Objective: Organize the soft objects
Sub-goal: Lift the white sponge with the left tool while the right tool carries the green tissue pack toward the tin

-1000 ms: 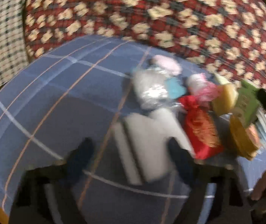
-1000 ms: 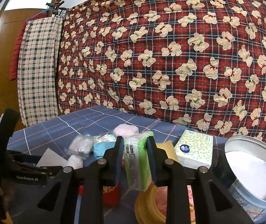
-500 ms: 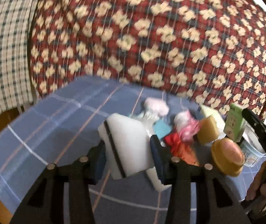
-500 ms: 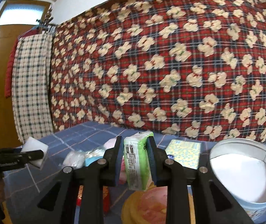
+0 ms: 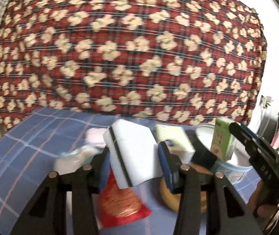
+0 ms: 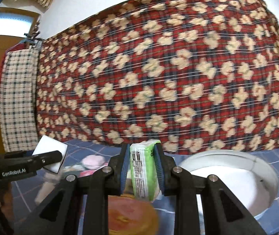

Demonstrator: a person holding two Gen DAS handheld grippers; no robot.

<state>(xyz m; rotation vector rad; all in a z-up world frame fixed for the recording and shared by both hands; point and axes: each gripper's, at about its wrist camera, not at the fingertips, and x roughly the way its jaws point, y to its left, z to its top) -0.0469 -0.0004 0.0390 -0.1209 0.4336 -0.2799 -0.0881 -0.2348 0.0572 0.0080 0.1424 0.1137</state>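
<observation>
Since a second earlier, the left gripper (image 5: 137, 160) had closed on the white sponge block (image 5: 133, 152) and lifted it off the blue checked cloth (image 5: 22, 152). Beside it, the white round tub (image 6: 231, 178) stood open. The right gripper (image 6: 142, 168) clenched the green tissue pack (image 6: 142, 168) just left of the tub, above the cloth.
</observation>
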